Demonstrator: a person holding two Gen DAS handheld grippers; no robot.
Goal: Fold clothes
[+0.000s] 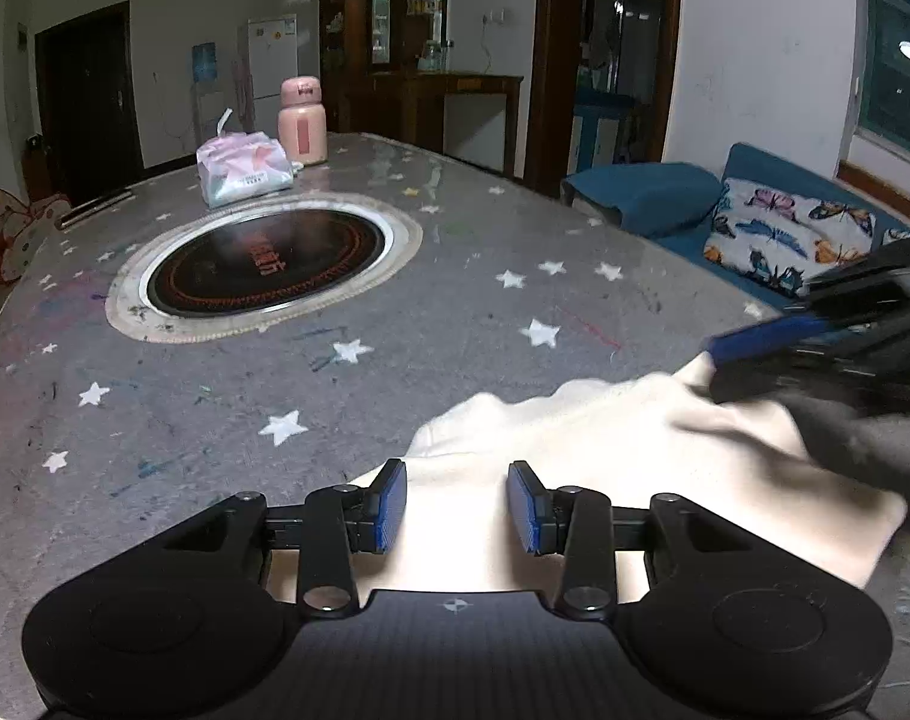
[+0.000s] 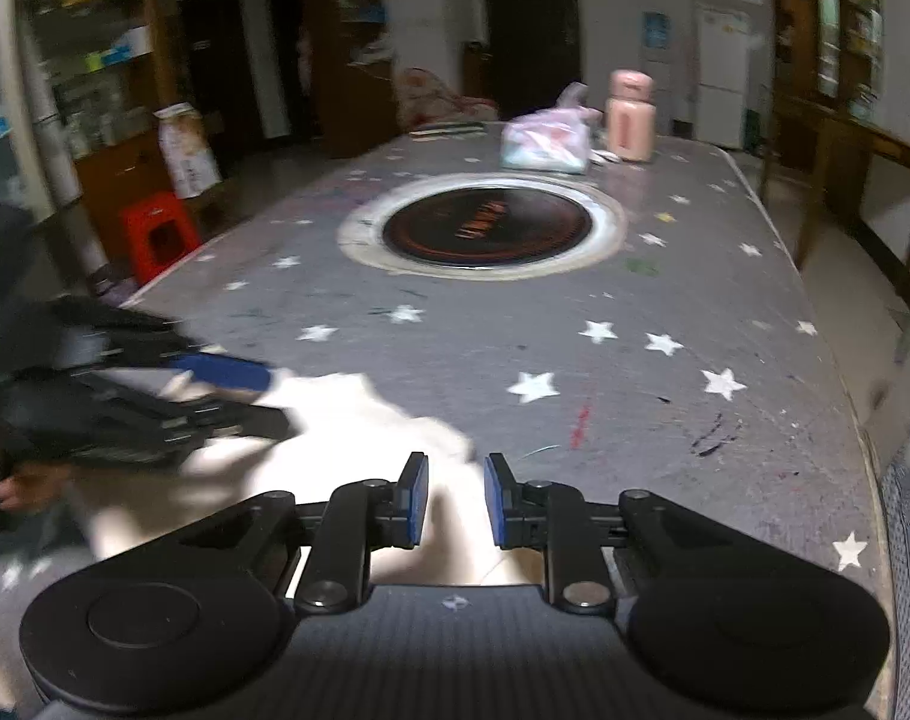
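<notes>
A cream garment (image 1: 604, 456) lay on the table (image 1: 335, 396) beneath both grippers' parted, empty fingers (image 1: 389, 504).

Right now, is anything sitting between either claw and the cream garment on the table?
Nothing visible. The left claw is open directly over the cream garment, and the right claw is open over its other edge. The pink bottle and tissue pack stand far off, beyond the round cooktop.
</notes>
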